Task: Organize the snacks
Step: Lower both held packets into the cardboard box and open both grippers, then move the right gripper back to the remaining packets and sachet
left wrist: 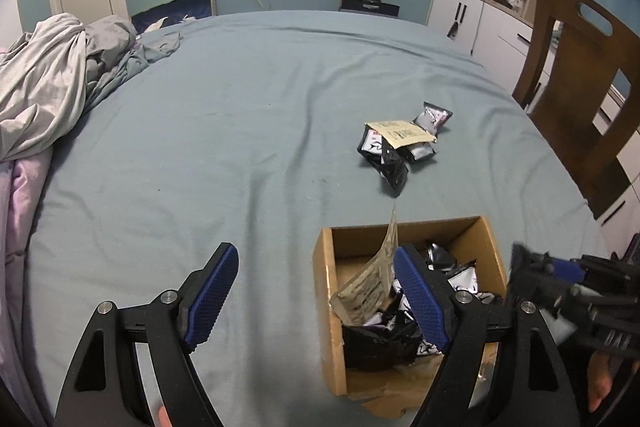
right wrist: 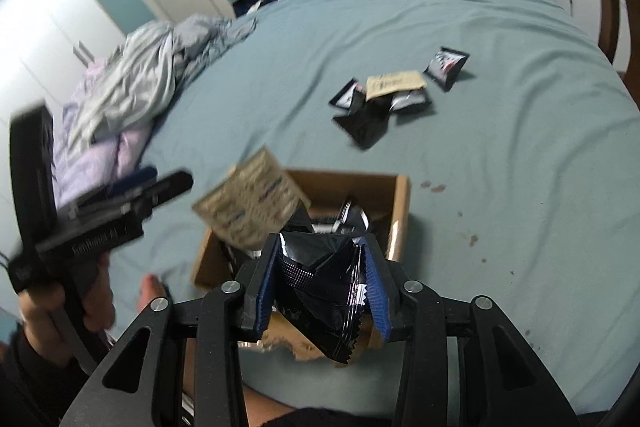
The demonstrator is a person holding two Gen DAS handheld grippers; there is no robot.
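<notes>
Jaws of the right gripper (right wrist: 322, 283) clamp a crumpled black foil snack packet (right wrist: 324, 291), its serrated seam hanging toward 6 o'clock; only the right wrist view shows this grip. In the left wrist view that tool is just a blurred black shape at 4 o'clock. Left gripper (left wrist: 316, 301) stands wide with nothing between its blue pads (left wrist: 212, 297), one pad over bare sheet, the other over the cardboard box (left wrist: 332, 307).

Box sits open-topped on the blue-grey bedsheet (left wrist: 240, 107), part filled with black and white packets (left wrist: 380, 339). A tan printed sachet (left wrist: 370, 279) is at its near-left rim, tilted, blurred in the right view; whether it rests on anything, cannot tell.

Beyond, toward 1 o'clock, a loose cluster of black packets (left wrist: 394, 155) with a tan sachet on top (left wrist: 402, 133), well apart from the box.

Sheet lies open toward 11 o'clock. Rumpled bedding (left wrist: 60, 79) at 10 o'clock; wooden chair (left wrist: 580, 87) at 2 o'clock by the edge.
</notes>
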